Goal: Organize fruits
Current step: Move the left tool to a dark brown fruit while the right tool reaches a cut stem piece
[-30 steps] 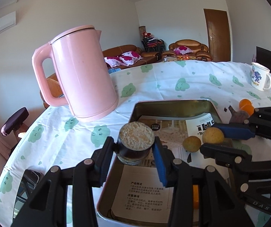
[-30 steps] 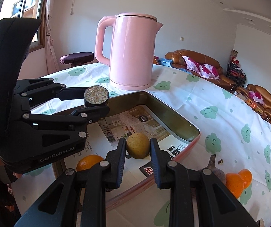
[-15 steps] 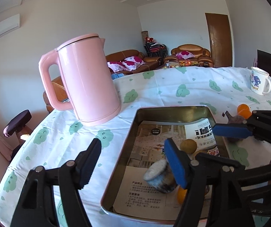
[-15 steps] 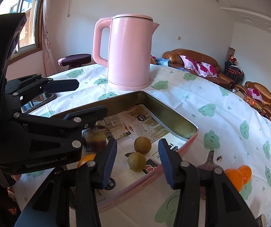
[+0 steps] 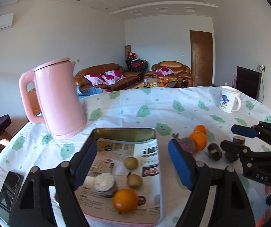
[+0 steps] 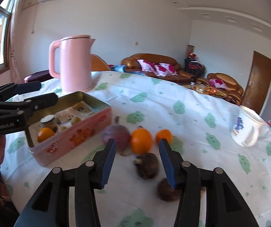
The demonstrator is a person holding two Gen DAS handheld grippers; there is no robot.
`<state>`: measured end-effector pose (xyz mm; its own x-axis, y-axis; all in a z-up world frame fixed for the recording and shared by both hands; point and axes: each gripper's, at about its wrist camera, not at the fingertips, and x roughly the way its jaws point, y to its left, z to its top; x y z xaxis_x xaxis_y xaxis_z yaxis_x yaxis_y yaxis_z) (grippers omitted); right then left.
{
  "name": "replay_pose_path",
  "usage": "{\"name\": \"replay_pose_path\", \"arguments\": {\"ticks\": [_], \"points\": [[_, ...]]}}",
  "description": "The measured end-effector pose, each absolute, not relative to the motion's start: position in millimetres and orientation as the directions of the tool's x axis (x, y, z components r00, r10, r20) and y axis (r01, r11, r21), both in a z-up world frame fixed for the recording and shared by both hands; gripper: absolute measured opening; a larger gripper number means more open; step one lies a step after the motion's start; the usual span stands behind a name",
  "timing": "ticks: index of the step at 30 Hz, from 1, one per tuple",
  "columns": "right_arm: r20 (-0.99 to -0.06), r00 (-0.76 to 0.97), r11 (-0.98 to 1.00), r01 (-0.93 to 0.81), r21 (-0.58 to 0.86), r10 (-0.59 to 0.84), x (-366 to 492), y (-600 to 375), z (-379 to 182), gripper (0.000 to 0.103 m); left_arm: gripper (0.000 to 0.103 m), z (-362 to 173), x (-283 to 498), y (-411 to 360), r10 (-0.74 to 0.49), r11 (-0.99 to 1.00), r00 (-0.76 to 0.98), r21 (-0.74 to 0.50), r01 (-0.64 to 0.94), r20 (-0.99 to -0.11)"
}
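The left hand-held gripper (image 5: 131,162) hung over the shallow rectangular metal tin with pink sides (image 5: 124,132), its jaws opening and gripping nothing. Inside the tin, on printed paper, lay a round orange (image 5: 125,200), two small yellow-green fruits (image 5: 130,163) and a dark cut fruit with a pale face (image 5: 104,182). The right hand-held gripper (image 6: 137,161) pointed at loose fruit on the cloud-patterned counter (image 6: 173,98), its jaws also opening and empty. Ahead of it lay a purple round fruit (image 6: 115,135), two oranges (image 6: 141,141) and two dark brown fruits (image 6: 146,165), all outside the tin. A tall pink electric kettle (image 6: 75,62) stood behind the tin.
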<state>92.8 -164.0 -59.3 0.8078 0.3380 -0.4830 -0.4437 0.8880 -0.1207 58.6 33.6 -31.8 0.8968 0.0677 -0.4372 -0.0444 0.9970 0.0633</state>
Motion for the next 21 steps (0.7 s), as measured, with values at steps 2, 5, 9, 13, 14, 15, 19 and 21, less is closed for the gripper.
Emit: {"name": "replay_pose_path", "arguments": {"ticks": [2, 5, 9, 13, 14, 15, 19, 21], "points": [[-0.479, 0.833, 0.918, -0.377, -0.126, 0.277, 95, -188, -59, 0.059, 0.08, -33, 62, 13, 0.029, 0.998, 0.897, 0.069, 0.001, -0.442], [-0.492, 0.838, 0.948, -0.311, -0.074, 0.237, 102, -221, -61, 0.059, 0.08, -38, 72, -13, -0.033, 0.996, 0.883, 0.062, 0.07, -0.469], [-0.539, 0.809, 0.957, -0.29, -0.021, 0.234, 111, -238, -69, 0.059, 0.08, -48, 84, -41, -0.075, 0.99, 0.857, 0.065, 0.125, -0.509], [-0.577, 0.778, 0.954, -0.298, 0.009, 0.249, 118, -241, -74, 0.059, 0.08, -55, 91, -57, -0.098, 0.986, 0.841, 0.065, 0.156, -0.532], [-0.594, 0.764, 0.952, -0.305, 0.01, 0.251, 120, -240, -76, 0.059, 0.08, -55, 91, -60, -0.102, 0.985, 0.839, 0.065, 0.162, -0.535], [-0.612, 0.749, 0.951, -0.31, 0.015, 0.254, 123, -239, -79, 0.059, 0.08, -56, 92, -62, -0.107, 0.984, 0.837, 0.064, 0.167, -0.536], [-0.67, 0.686, 0.944, -0.322, 0.068, 0.283, 136, -241, -88, 0.059, 0.08, -57, 92, -66, -0.12, 0.982, 0.834, 0.059, 0.18, -0.539], [-0.692, 0.652, 0.937, -0.332, 0.108, 0.31, 141, -243, -93, 0.055, 0.08, -58, 94, -68, -0.134, 0.98, 0.826, 0.05, 0.192, -0.547]]}}
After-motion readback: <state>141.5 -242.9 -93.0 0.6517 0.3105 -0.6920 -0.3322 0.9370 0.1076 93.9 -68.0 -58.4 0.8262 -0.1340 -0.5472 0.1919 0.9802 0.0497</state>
